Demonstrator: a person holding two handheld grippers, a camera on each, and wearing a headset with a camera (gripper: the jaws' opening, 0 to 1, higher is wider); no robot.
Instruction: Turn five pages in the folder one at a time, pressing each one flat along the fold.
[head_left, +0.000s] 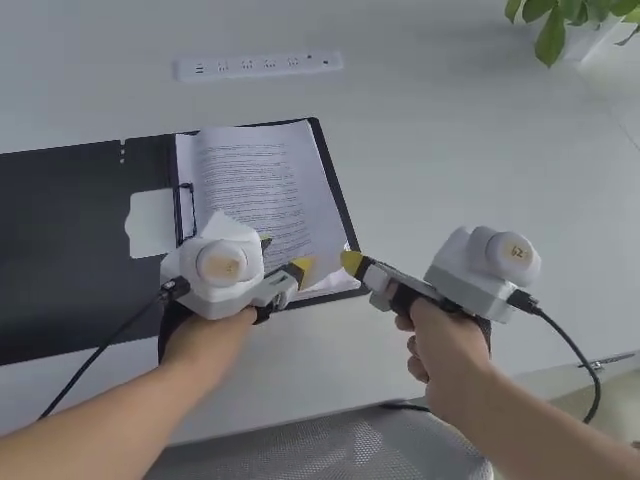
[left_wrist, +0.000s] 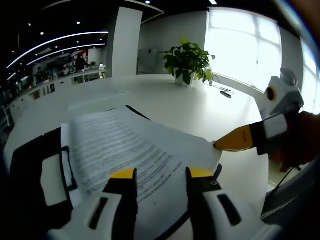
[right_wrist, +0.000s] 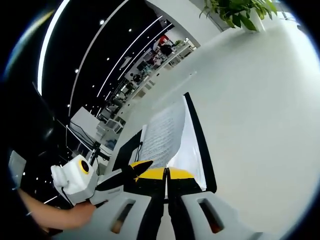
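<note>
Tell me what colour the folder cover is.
The folder cover is black, clearest in the head view.

plant (head_left: 560, 25) cropped at top | page (head_left: 265, 190) print unreadable | folder (head_left: 70, 250) cut off left

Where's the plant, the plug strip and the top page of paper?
plant (left_wrist: 187, 62): left gripper view, on its green leaves.
power strip (head_left: 258, 66): head view, on the middle of its white body.
top page (head_left: 265, 190): head view, on the printed text in its middle.
</note>
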